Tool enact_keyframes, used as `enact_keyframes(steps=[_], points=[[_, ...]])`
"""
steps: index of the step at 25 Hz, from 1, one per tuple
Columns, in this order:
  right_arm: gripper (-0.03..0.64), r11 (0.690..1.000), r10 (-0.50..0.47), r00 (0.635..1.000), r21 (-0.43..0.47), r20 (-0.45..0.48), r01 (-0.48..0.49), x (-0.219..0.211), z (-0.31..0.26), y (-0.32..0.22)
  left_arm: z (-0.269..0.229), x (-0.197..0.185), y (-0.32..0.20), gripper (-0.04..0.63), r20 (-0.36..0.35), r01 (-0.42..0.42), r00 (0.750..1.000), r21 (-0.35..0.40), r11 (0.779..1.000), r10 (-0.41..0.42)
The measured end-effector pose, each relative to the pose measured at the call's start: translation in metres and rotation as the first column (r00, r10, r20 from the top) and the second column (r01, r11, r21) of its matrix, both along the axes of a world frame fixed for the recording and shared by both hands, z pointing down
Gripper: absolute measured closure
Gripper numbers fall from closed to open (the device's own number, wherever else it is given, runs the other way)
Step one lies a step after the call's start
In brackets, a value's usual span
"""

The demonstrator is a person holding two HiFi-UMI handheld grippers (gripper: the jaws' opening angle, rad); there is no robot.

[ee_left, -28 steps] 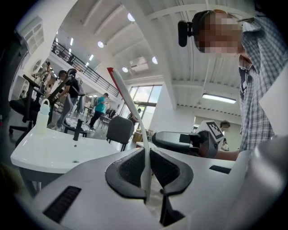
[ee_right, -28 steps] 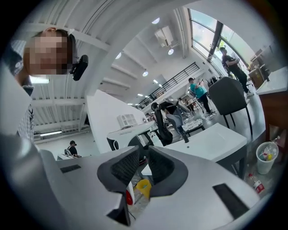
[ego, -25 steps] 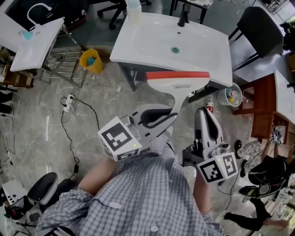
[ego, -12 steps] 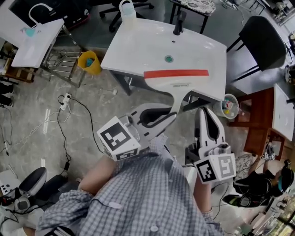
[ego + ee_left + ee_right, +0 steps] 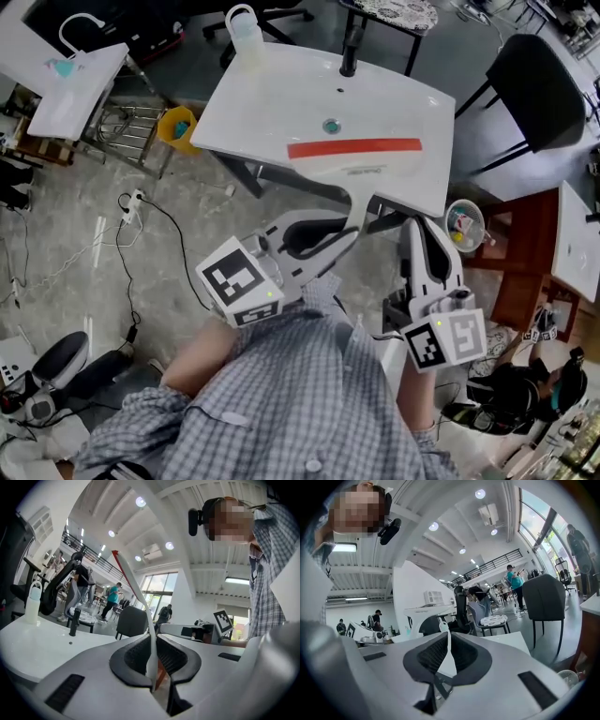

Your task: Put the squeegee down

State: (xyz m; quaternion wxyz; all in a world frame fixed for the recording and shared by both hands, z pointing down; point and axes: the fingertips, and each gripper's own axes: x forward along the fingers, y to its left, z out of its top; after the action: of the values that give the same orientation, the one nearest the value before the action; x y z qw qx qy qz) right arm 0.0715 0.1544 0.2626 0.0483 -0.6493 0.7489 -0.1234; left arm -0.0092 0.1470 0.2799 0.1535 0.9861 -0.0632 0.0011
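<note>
Head view shows my left gripper (image 5: 352,232) clamped on the thin white handle of the squeegee (image 5: 356,159). Its red-edged blade is over the near edge of the white basin (image 5: 272,94), though I can't tell whether it touches. My right gripper (image 5: 427,230) sits just beside it, jaws together on nothing. To do this well, I'd carry the blade well onto the flat basin top, lower it until the whole head lies supported, and only then ease the jaws apart so it can't tip off the rim.
</note>
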Motion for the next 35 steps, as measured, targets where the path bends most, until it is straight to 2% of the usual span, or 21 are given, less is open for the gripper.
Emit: enact_keyframes(steps=[9,15,35], points=[[0.595,1.000,-0.001,0.999,-0.007,0.039,0.001,0.023,0.006,-0.007,-0.001,0.022,-0.005,0.551,0.008,0.005,1.000,-0.014,1.000,-0.005],[0.595,1.000,-0.004,0.998,0.005,0.063,0.004,0.032,0.006,-0.019,0.002,0.032,-0.028,0.551,-0.024,0.010,1.000,-0.066,0.998,-0.012],[0.595,0.996,0.078,0.996,-0.035,0.047,-0.076,0.061,0.001,-0.119,-0.005,0.076,-0.130,0.551,-0.050,-0.083,0.996,-0.064,0.994,0.080]])
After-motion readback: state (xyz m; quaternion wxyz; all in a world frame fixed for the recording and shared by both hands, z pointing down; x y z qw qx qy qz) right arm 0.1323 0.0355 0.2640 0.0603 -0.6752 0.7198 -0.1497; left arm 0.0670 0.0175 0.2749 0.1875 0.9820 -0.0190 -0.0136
